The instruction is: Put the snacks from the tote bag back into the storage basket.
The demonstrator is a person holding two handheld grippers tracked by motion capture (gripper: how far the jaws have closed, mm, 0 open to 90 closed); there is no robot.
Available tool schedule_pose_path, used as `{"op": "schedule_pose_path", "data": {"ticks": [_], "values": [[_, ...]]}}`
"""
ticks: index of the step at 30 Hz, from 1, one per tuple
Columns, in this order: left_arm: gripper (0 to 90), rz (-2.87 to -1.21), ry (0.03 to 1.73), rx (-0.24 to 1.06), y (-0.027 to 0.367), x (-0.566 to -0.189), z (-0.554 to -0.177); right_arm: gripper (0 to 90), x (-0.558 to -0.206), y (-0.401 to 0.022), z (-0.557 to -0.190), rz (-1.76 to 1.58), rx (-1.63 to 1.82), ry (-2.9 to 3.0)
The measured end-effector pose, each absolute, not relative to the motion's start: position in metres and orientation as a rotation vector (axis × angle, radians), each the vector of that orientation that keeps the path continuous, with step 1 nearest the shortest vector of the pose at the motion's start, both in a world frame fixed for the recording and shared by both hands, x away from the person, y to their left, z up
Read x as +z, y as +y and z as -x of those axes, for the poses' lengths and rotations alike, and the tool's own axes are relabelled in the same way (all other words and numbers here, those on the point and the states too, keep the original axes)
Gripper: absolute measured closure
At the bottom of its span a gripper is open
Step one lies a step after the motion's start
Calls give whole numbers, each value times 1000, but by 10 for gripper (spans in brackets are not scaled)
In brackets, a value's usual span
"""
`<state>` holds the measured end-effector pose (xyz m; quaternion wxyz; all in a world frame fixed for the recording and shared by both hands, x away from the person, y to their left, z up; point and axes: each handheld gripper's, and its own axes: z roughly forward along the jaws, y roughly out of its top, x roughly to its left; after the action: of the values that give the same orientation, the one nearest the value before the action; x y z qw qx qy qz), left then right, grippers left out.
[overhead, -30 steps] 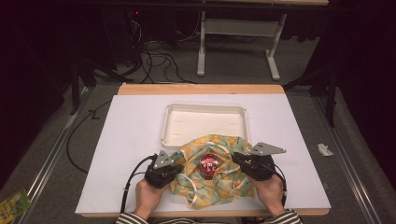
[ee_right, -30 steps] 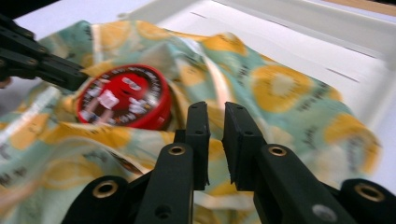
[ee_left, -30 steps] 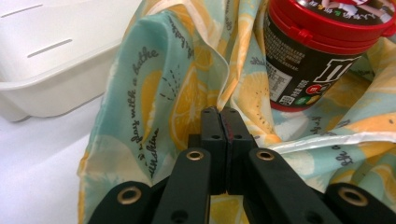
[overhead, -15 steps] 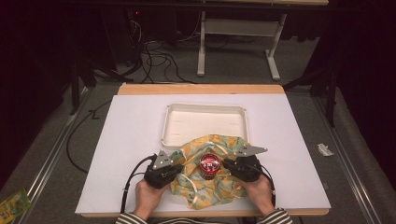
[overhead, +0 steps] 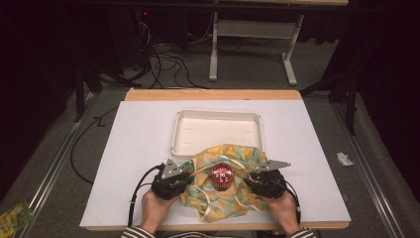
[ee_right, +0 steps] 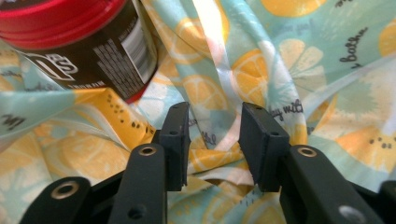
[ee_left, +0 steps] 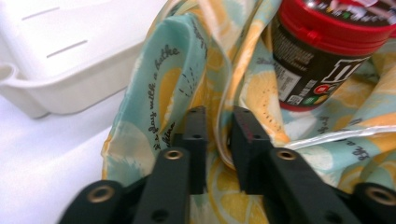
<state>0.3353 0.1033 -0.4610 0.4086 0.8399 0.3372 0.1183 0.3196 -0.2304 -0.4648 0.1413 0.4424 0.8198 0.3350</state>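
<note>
A teal cloth [overhead: 233, 201] printed with lemon slices lies crumpled at the table's near edge. A dark jar with a red lid [overhead: 222, 175] stands on the middle of it. My left gripper [overhead: 187, 174] sits at the cloth's left edge. Its jaws have just been opening, and a fold of cloth [ee_left: 177, 79] runs loosely through the narrow gap of the left gripper [ee_left: 219, 122]. The jar [ee_left: 322, 56] is just beyond. My right gripper [overhead: 249, 179] rests at the cloth's right edge. Its jaws have also just been opening. The right gripper [ee_right: 215, 119] stands apart over cloth [ee_right: 299, 51], near the jar [ee_right: 93, 51].
A white plastic tray [overhead: 213, 134] lies just behind the cloth, and the cloth's far edge touches its near rim [ee_left: 65, 88]. The white table top [overhead: 138, 148] stretches to both sides. Cables and a desk frame are on the floor beyond the table.
My right hand has come down and a little inward toward the jar, and the cloth's right side has settled lower. The left hand has stayed where it was.
</note>
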Motion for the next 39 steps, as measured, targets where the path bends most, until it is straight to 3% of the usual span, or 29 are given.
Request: {"op": "schedule_pose_path", "data": {"ticks": [3,6,12,16,39], "values": [[690,-2134,859,303,102,-463,-336,629,-467,-231,-319,-1270,945,2373],[694,-2162,863,289,100,-466,-337,704,-469,-231,-318,-1265,914,2373],[841,-2210,852,259,97,-470,-339,900,-469,-237,-317,-1258,897,2378],[896,-2212,850,274,98,-468,-338,900,-469,-242,-315,-1245,906,2359],[898,-2140,864,318,109,-459,-340,900,-461,-275,-314,-1318,990,2246]]}}
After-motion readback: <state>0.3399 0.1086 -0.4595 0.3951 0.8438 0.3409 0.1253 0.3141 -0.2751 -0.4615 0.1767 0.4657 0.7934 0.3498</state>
